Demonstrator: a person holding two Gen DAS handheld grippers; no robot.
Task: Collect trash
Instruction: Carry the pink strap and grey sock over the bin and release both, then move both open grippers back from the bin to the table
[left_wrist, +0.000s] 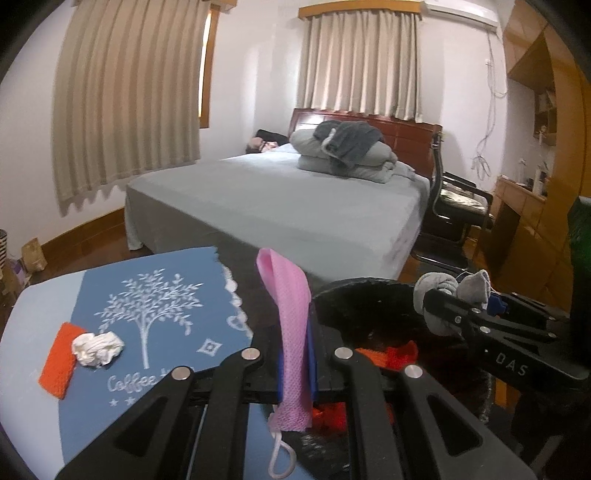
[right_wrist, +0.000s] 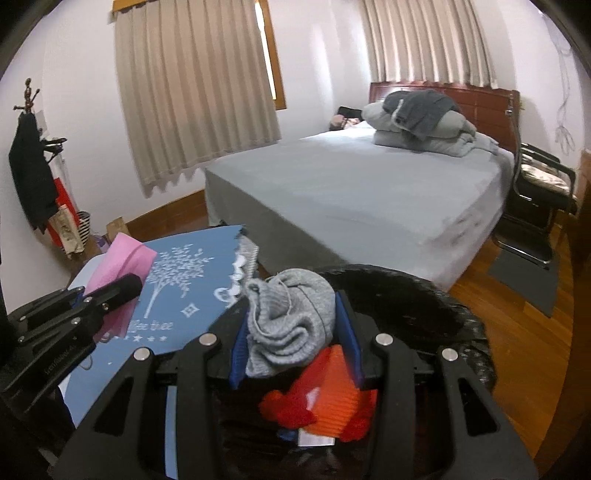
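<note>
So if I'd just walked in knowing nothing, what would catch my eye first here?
Probably the two black grippers up close, each clamped on something soft: the left gripper pinches a pink mesh cloth, and the right gripper holds a bunched grey sock over a black bin with orange and red scraps inside. Next, the crumpled white tissue on the blue tree-print table, with a big grey bed behind.

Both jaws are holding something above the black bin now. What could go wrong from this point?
1. The pink face mask hangs long from the left gripper; it could snag the black bin rim.
2. The grey sock bulges above the right gripper and may slip.
3. The white crumpled tissue could be forgotten.
</note>
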